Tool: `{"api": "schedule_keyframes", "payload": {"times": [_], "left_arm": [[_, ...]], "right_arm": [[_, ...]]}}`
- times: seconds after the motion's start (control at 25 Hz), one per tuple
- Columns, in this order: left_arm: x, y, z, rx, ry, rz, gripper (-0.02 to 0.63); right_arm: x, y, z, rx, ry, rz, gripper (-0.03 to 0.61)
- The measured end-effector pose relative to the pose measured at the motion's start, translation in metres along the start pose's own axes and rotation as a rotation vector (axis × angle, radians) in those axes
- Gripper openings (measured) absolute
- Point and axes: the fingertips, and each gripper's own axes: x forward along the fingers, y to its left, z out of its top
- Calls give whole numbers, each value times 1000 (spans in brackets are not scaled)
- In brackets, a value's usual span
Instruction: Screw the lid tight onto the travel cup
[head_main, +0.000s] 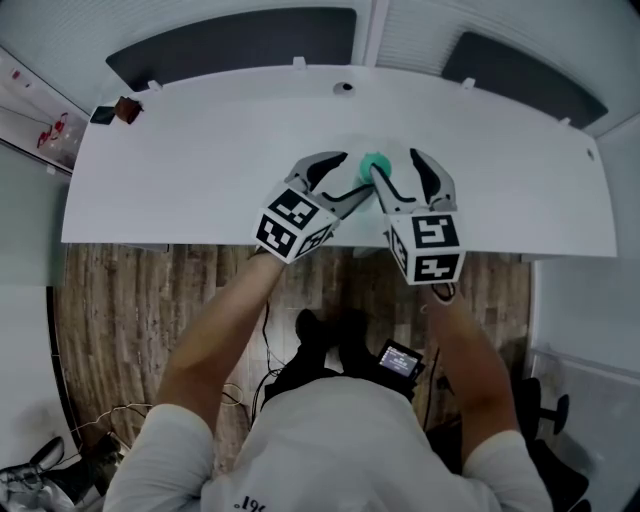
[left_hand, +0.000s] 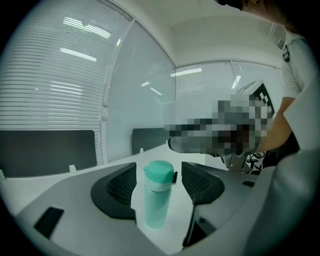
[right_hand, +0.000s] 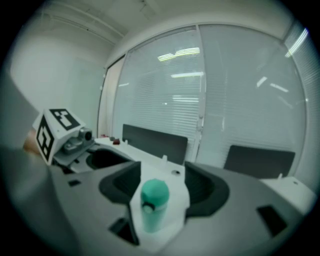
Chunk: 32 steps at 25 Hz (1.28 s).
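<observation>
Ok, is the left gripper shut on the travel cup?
No, the left gripper stands open, with a clear gap between each jaw and the travel cup.

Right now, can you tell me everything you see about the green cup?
The mint-green plastic-looking travel cup is a tall, slim cylinder standing upright on the white table. Its rounded green lid sits on top, with a paler band beneath and a small dark tab at the side. It stands between the open jaws of the left claw and the right claw; gaps show on both sides, so only the table seems to touch it.
</observation>
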Motion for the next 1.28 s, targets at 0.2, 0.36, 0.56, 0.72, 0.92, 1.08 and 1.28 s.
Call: {"api": "schedule_keyframes", "payload": {"times": [0.2,0.36,0.56,0.72,0.92,1.08,1.28], "left_arm": [[-15,-1,24,-6,-52,4,298],[-27,-8,42,-19,-88,7,288],[-44,-18,58,-41,-133,15,221],[-61,-27,71,-68,-177,21,144],[-82,-42,79,-102,-220,13,78],[-94,-52,80,-122,-235,9,66],[-108,-62,81,-147,-253,7,63]], "right_arm": [[-16,-8,15,20,-35,-13,198],[-30,-13,24,24,-47,-20,122],[-48,-16,32,33,-60,-22,77],[-63,-18,39,44,-77,-30,65],[-81,-16,44,55,-88,-31,55],[-93,-15,43,61,-86,-35,50],[-106,-13,37,71,-75,-44,43]]}}
